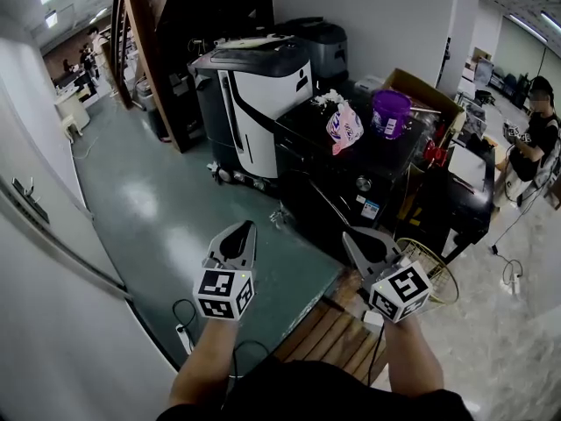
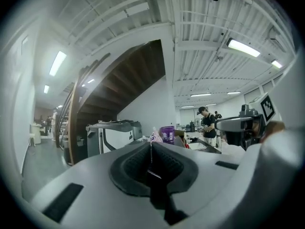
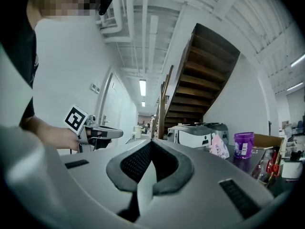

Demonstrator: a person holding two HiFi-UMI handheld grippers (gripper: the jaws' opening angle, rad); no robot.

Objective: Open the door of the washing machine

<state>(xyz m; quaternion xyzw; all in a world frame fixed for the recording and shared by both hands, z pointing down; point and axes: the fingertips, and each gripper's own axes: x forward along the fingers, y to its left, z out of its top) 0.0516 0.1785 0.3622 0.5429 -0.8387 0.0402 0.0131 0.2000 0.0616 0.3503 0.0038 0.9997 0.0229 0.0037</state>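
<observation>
A black boxy appliance [image 1: 355,178] with a round knob and stickers on its front stands ahead of me; I cannot make out a door on it. On its top rest a pink bag [image 1: 344,127] and a purple tub [image 1: 390,112]. My left gripper [image 1: 250,226] is held level over the green floor, jaws shut and nothing in them. My right gripper [image 1: 348,238] is beside it, nearer the appliance, also shut and empty. The left gripper view shows its closed jaws [image 2: 151,144] with the right gripper [image 2: 240,124] alongside. In the right gripper view its tips [image 3: 151,142] meet.
A white and black machine [image 1: 254,103] stands behind the appliance, under a wooden staircase [image 1: 145,33]. A wire basket [image 1: 429,270] and wooden pallet [image 1: 329,331] lie near my right hand. A white wall [image 1: 44,261] runs along the left. A person [image 1: 535,139] sits at far right.
</observation>
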